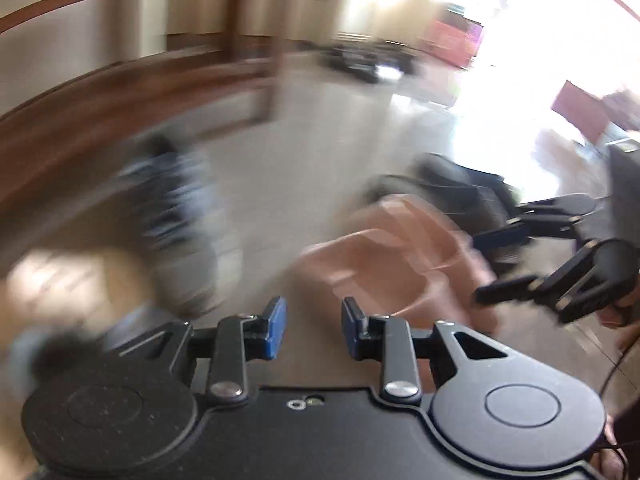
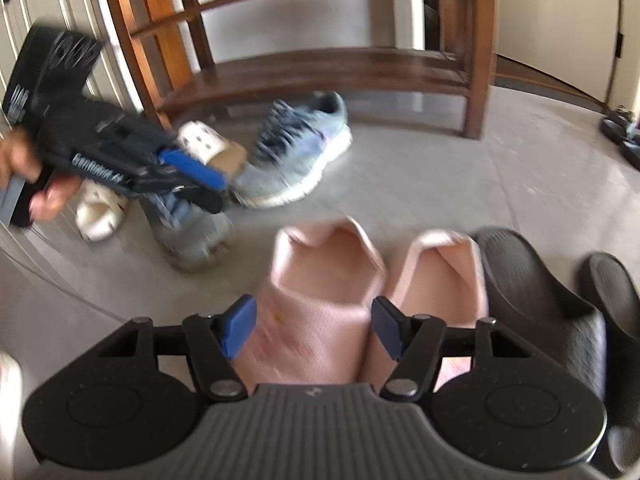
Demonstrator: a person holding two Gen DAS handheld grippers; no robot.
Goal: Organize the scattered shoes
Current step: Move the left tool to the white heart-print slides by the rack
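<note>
Grey tiled floor (image 2: pixel 460 168) of a hallway, with a dark brown wooden shoe rack (image 2: pixel 320 68) standing against a pale wall and strong daylight washing out the far end of the room in the left wrist view, which is heavily motion-blurred. Two pale pink fabric slippers (image 2: pixel 320 280) lie side by side on the floor in front of the rack, toes toward the camera; a pair of black moulded rubber slides (image 2: pixel 532 280) lies just beside them on the right. A blue-grey lace-up sneaker (image 2: pixel 300 148) rests nearer the rack, with a second grey sneaker (image 2: pixel 188 240) and a cream perforated clog (image 2: pixel 100 212) to its left. The right gripper (image 2: pixel 314 330) hovers over the left pink slipper, its blue-padded fingers (image 2: pixel 238 330) spread apart and straddling the slipper without clamping it. The left gripper (image 1: pixel 314 328) is held above the floor near the sneakers, its fingers parted with nothing between them.
</note>
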